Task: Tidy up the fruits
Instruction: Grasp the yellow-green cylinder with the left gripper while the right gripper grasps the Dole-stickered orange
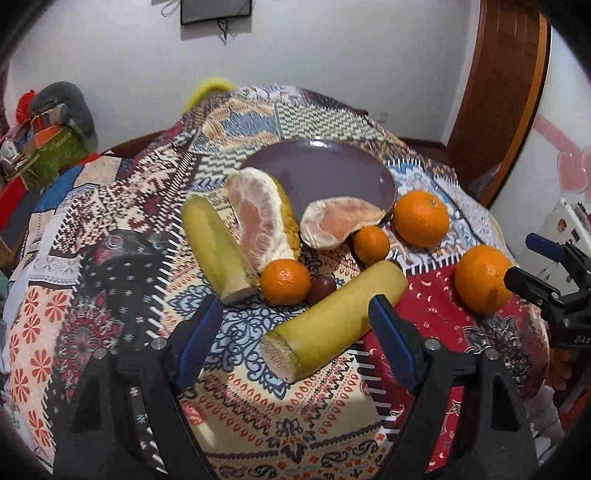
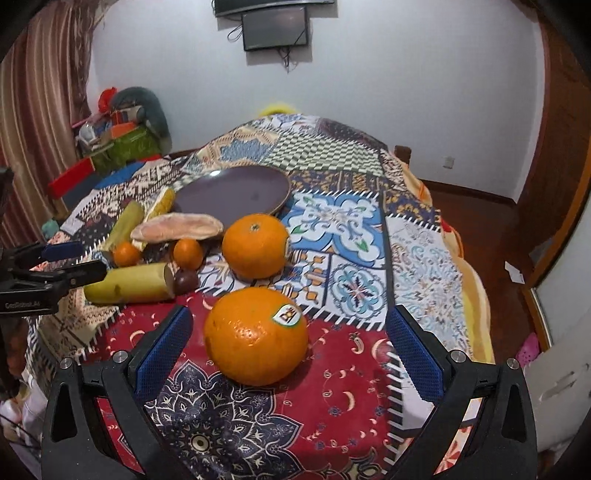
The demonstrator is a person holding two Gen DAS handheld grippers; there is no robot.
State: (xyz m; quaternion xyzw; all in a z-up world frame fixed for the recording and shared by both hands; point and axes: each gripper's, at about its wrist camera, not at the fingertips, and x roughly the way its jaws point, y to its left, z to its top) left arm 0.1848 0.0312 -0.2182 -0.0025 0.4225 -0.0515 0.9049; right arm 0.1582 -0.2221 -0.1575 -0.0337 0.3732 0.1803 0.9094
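A purple plate [image 1: 317, 173] [image 2: 236, 192] lies empty on the patterned cloth. My left gripper [image 1: 295, 314] is open around the near end of a yellow-green stalk piece [image 1: 332, 325] [image 2: 129, 284]. A second stalk piece [image 1: 214, 247], two peeled pomelo pieces [image 1: 258, 214] [image 1: 336, 221], two small mandarins [image 1: 286, 280] [image 1: 371, 240] and a dark round fruit [image 1: 321, 288] lie before the plate. My right gripper [image 2: 288, 332] is open around a large stickered orange [image 2: 255, 336] [image 1: 480, 277]. Another large orange [image 2: 255, 245] [image 1: 421, 218] sits behind it.
The patterned quilt [image 2: 351, 229] covers the whole surface. A pile of boxes and cloth [image 2: 122, 129] stands at the far left by a curtain. A wooden door frame [image 1: 498, 92] is on the right. A screen [image 2: 275, 27] hangs on the back wall.
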